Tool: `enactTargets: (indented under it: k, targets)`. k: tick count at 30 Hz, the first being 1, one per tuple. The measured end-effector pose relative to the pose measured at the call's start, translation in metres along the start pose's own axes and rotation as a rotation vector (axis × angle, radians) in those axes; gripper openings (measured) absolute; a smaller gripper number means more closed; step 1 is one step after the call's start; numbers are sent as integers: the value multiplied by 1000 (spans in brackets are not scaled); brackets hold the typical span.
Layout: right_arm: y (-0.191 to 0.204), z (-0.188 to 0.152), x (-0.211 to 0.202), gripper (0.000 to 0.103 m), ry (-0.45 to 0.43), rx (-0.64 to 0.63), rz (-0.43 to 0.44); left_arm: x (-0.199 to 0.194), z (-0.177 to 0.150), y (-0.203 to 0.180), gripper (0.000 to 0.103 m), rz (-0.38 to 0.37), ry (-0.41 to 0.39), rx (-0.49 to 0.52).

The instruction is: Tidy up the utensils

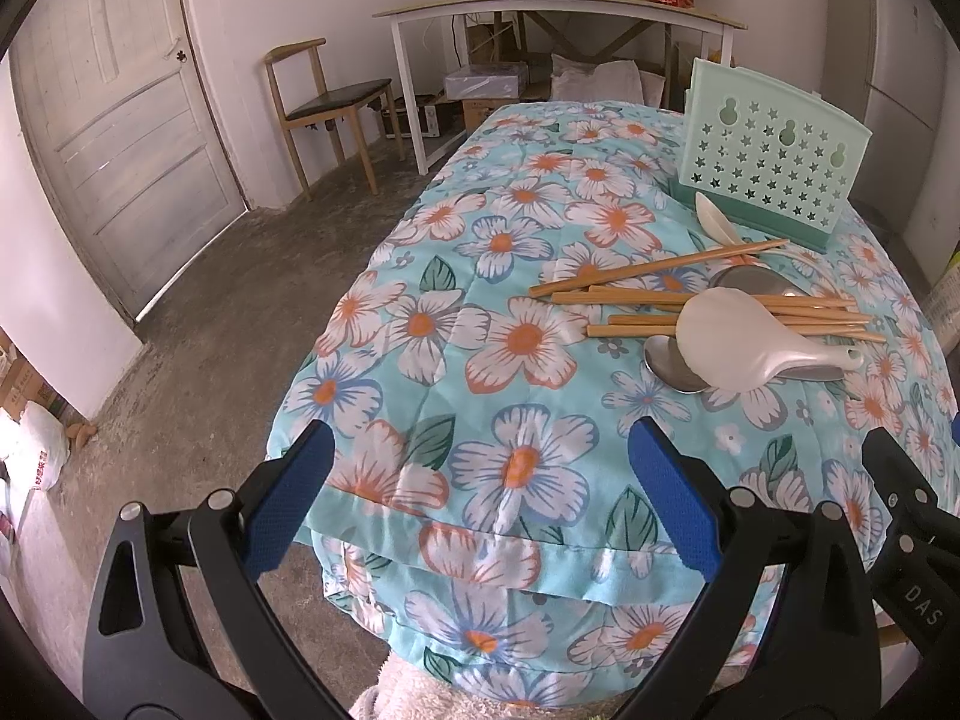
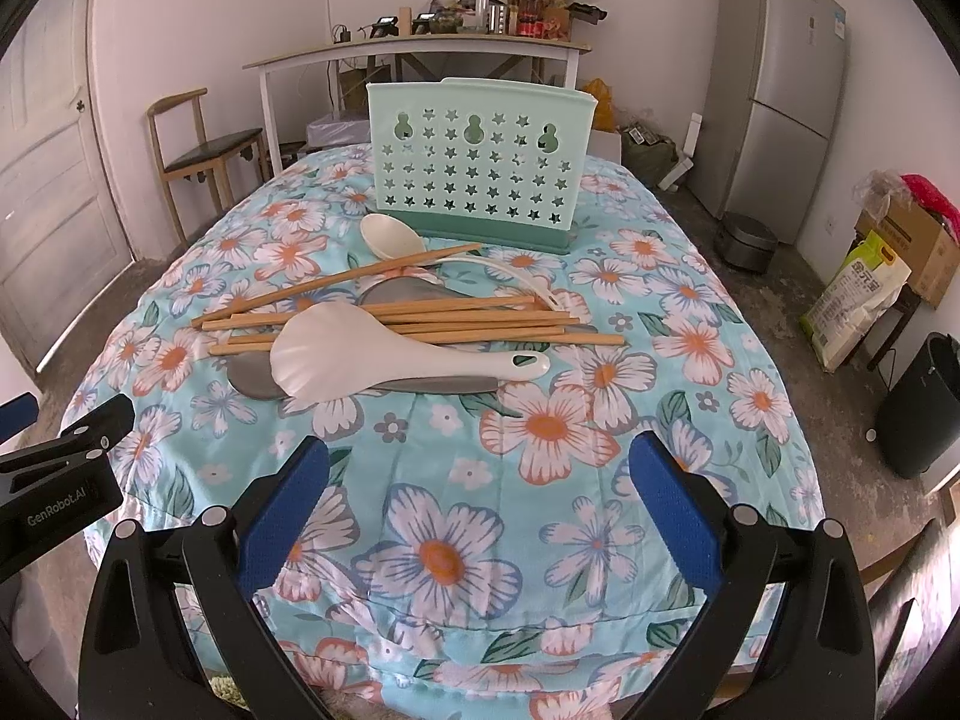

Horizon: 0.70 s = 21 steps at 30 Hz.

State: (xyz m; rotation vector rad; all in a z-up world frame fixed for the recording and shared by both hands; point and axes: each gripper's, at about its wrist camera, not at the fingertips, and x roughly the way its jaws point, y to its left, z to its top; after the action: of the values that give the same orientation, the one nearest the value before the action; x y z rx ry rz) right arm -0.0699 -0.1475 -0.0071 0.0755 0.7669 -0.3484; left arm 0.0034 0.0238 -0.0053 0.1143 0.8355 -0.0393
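- Blue-padded jaws are held wide apart on both tools: nothing is gripped by the right gripper [image 2: 477, 504], and nothing by the left gripper [image 1: 480, 501].
- Both tools are held low over the near edge of the floral cloth [image 2: 444, 558], with the pile of utensils lying ahead of them and the holder beyond the pile.
- Seen from the right wrist, the pile is found almost straight ahead and slightly left; seen from the left wrist, it is pushed well to the right, so the right gripper is judged the better placed for a first pick.
- A white rice paddle [image 2: 384, 360] is laid on top of the heap, its long axis running left to right across the line of approach, blade to the left and handle to the right.
- Wooden chopsticks [image 2: 420, 318] are spread under and behind the paddle, most of them also lying crosswise, with one pair angled up toward the holder.
- Grey metal spoons [image 2: 258, 381] are partly buried beneath the paddle, and a white ladle [image 2: 393, 234] is resting just in front of the holder's base.
- Upright at the far side, the mint-green utensil holder [image 2: 480, 162] is pierced with stars; its compartments cannot be made out from here.
- No obstacle is seen between the grippers and the pile; the overlapping of the pieces is judged the main hindrance, since lower items cannot be lifted cleanly until the paddle is removed.
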Motion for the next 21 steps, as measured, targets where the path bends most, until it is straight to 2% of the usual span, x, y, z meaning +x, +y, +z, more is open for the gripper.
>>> enactTargets:
  k: [21]
  targets:
    - [0, 0, -2, 98, -3, 1, 0, 0, 0, 1, 95, 0, -2, -1]
